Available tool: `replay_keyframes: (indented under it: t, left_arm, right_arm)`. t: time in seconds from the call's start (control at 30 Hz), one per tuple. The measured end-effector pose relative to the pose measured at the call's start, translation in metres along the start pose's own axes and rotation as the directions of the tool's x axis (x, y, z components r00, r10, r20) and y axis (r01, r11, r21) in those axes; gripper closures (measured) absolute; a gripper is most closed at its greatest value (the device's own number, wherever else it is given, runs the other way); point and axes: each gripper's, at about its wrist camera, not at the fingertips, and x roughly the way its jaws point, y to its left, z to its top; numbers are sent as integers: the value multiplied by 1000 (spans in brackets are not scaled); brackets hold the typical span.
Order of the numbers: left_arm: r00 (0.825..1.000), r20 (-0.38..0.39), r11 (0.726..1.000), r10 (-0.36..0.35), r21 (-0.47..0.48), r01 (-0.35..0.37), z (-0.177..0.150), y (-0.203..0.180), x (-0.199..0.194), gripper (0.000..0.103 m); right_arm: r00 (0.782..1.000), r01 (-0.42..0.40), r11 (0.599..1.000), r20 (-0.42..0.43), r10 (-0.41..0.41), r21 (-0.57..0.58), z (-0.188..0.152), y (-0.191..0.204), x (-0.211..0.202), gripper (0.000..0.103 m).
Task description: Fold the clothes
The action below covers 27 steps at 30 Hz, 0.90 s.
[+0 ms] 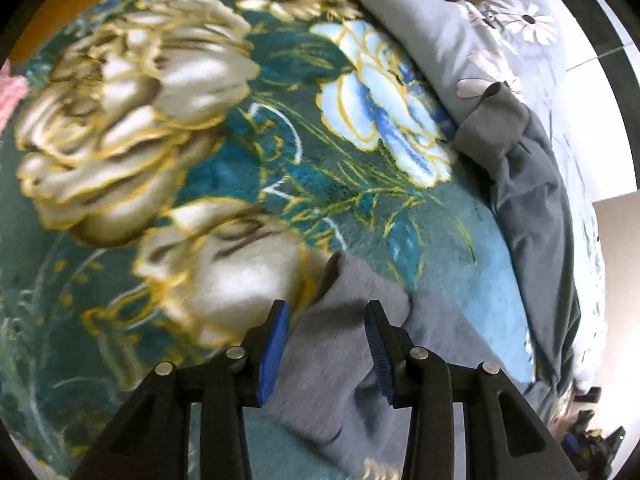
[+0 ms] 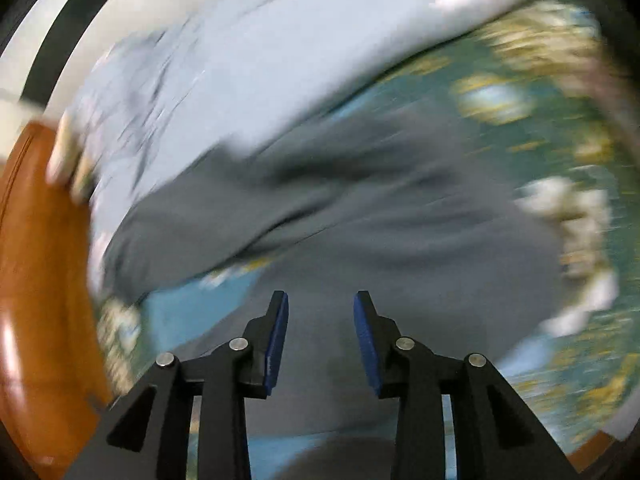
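Grey garment (image 1: 340,344) lies between the spread pads of the left claw (image 1: 326,344), unpinched, stretching away along the blanket (image 1: 240,184); the right claw (image 2: 320,336) hangs spread above it.

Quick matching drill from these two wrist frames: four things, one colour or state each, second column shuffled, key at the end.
Things:
1. grey garment
2. plush blanket
3. pillow
4. left gripper

Colour or state:
A. teal with large gold and blue flowers
B. jaws apart, grey cloth in the gap between the blue pads
C. dark grey, lying crumpled along the blanket's right edge in the left wrist view
D. pale grey with white daisy print

Pairs: 1-C, 2-A, 3-D, 4-B
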Motion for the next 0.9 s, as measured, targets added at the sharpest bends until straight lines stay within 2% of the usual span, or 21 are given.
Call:
replay_keyframes:
  t: [0.1, 0.2, 0.3, 0.4, 0.43, 0.53, 0.6, 0.8, 0.9]
  left_arm:
    - [1000, 8, 1000, -10, 21, 10, 1, -5, 5, 60]
    - [1000, 9, 999, -30, 42, 30, 0, -5, 6, 60]
    - [999, 15, 998, -51, 48, 50, 3, 2, 3, 60]
    - [998, 17, 996, -68, 65, 67, 6, 5, 0, 60]
    - [997, 13, 994, -75, 77, 73, 6, 4, 0, 61]
    - [998, 4, 988, -69, 139, 67, 5, -4, 3, 65]
    - [999, 18, 983, -51, 180, 47, 3, -12, 3, 90]
    - [993, 89, 958, -78, 283, 50, -16, -25, -33, 97]
    - [985, 131, 954, -110, 293, 67, -18, -29, -55, 97]
  right_arm:
    - [992, -22, 1000, -123, 20, -17, -13, 47, 60, 68]
    - [981, -3, 1000, -192, 7, 18, -24, 61, 101, 68]
    - [976, 20, 998, -218, -7, 54, -33, 66, 122, 68]
    - [977, 62, 998, -206, -55, 30, -34, 73, 129, 68]
    - [977, 71, 997, -204, -63, 35, -32, 74, 131, 73]
    - [977, 72, 996, -207, -59, 57, -31, 72, 135, 98]
    - [980, 59, 997, -191, -48, 49, -30, 72, 131, 101]
    - [991, -35, 999, -133, 33, -10, -32, 77, 95, 102]
    - [992, -80, 997, -101, 77, -20, -26, 82, 79, 102]
